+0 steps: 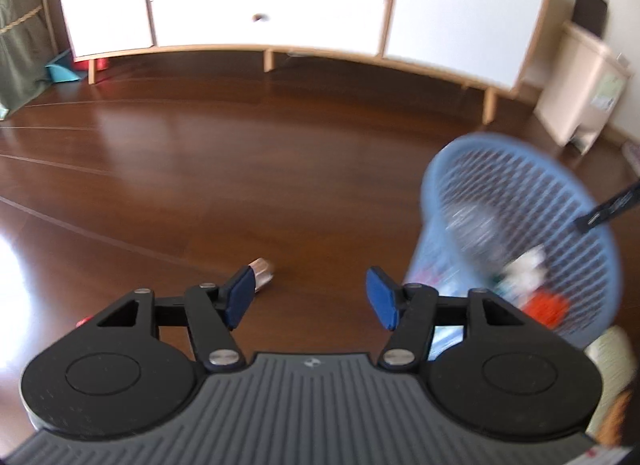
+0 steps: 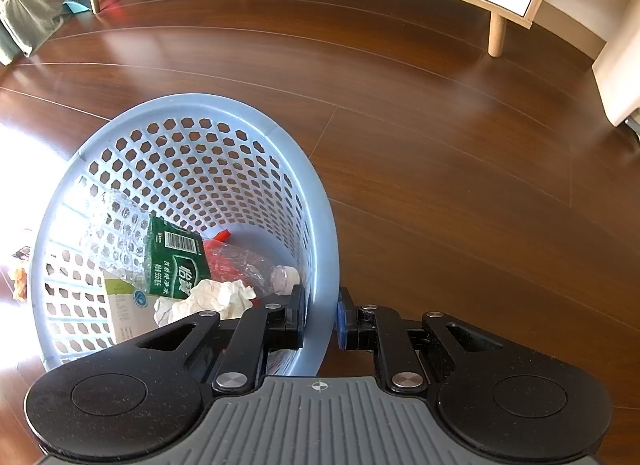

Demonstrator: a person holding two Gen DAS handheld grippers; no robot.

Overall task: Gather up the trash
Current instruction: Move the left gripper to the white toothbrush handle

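My right gripper (image 2: pixel 320 321) is shut on the rim of a pale blue perforated basket (image 2: pixel 256 137), one finger inside the wall and one outside. The basket is tilted and holds a crushed clear bottle with a green label (image 2: pixel 176 261), crumpled white paper (image 2: pixel 216 297) and a clear bottle with a red label (image 2: pixel 244 261). In the left wrist view the same basket (image 1: pixel 444 169) is blurred at the right. My left gripper (image 1: pixel 310 299) hangs open above the wooden floor with nothing between its blue pads. A small shiny capsule-like piece (image 1: pixel 262 275) lies on the floor just beyond its left fingertip.
A white cabinet on wooden legs (image 1: pixel 272 5) runs along the far wall. A beige pedal bin (image 1: pixel 580 93) stands at the right, green cloth (image 1: pixel 20 45) hangs at the left. An orange scrap (image 2: pixel 18 277) lies on the floor left of the basket.
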